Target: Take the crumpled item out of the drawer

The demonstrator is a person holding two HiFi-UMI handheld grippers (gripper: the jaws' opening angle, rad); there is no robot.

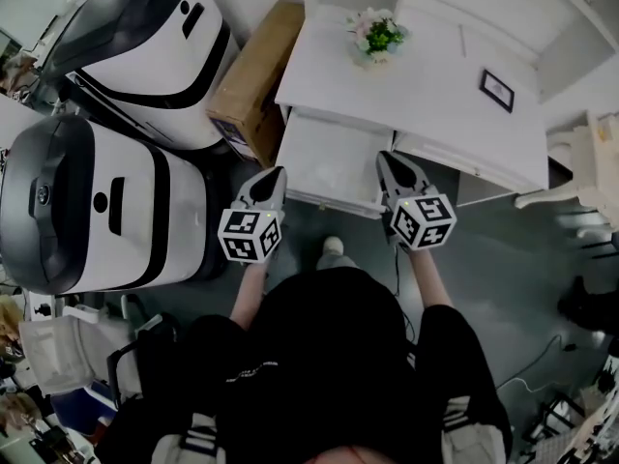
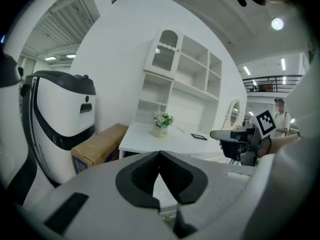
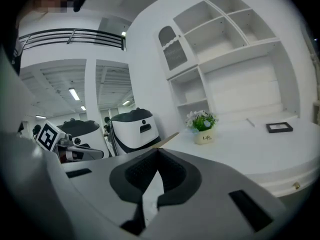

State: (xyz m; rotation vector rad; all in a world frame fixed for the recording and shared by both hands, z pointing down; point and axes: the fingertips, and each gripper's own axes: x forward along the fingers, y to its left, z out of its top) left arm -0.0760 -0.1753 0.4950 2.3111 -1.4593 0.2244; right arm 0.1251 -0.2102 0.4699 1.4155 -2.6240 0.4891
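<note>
The white desk's drawer (image 1: 329, 159) stands pulled out toward me, and its inside looks bare and white. No crumpled item shows in any view. My left gripper (image 1: 278, 173) hovers at the drawer's front left corner, and its jaws meet at the tip with nothing between them (image 2: 159, 153). At the front right corner is my right gripper (image 1: 384, 158), also shut and empty (image 3: 158, 150). Each gripper view catches the other gripper at its side: the right gripper (image 2: 234, 134) and the left gripper (image 3: 75, 152).
Two large white-and-black machines (image 1: 106, 211) (image 1: 155, 46) stand at the left. A cardboard box (image 1: 256, 75) leans between them and the desk. On the desk top (image 1: 426, 95) are a flower pot (image 1: 375, 35) and a small dark frame (image 1: 496, 90). White shelves (image 3: 225, 44) rise behind.
</note>
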